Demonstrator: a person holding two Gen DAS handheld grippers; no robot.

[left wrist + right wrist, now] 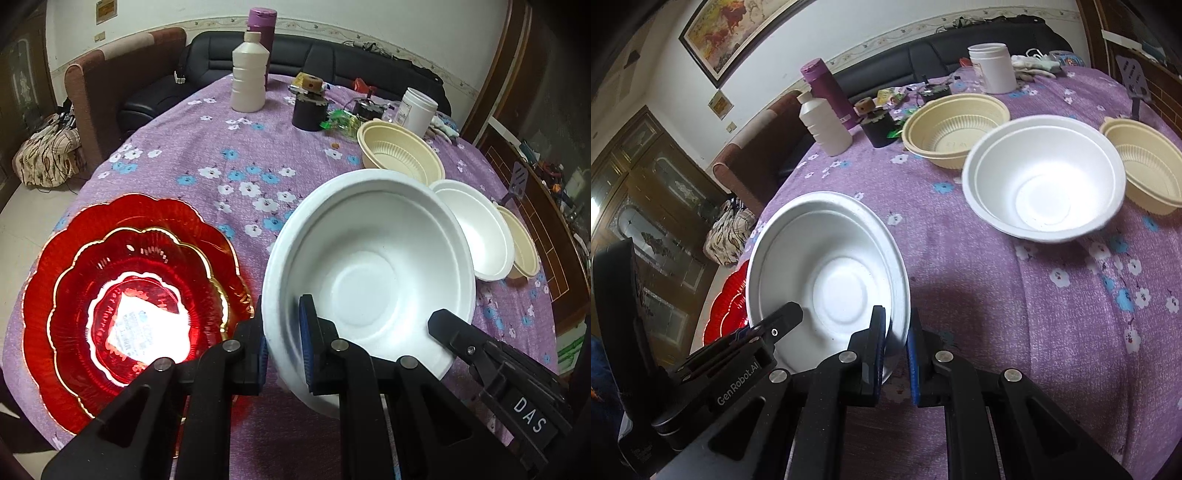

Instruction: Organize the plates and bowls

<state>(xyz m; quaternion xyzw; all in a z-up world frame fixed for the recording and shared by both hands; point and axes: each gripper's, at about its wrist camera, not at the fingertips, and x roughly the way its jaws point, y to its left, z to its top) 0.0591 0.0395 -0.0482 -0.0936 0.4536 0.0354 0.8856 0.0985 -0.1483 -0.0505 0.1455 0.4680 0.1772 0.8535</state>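
A large white foam bowl (369,277) is held tilted just above the purple flowered tablecloth. My left gripper (282,321) is shut on its near left rim. My right gripper (897,328) is shut on the opposite rim of this bowl (834,273). Each gripper shows in the other's view: the right gripper (454,332) and the left gripper (783,321). To the left lies a stack of two red scalloped plates (129,295), the smaller on top. Beyond stand a smaller white bowl (1045,177) and two beige ribbed bowls (956,125) (1145,166).
At the table's far side stand a white bottle (249,74), a purple flask (262,29), a black pot (310,110) and a white jar (417,110) among small clutter. The round table's edge (92,177) drops off left; sofas stand behind.
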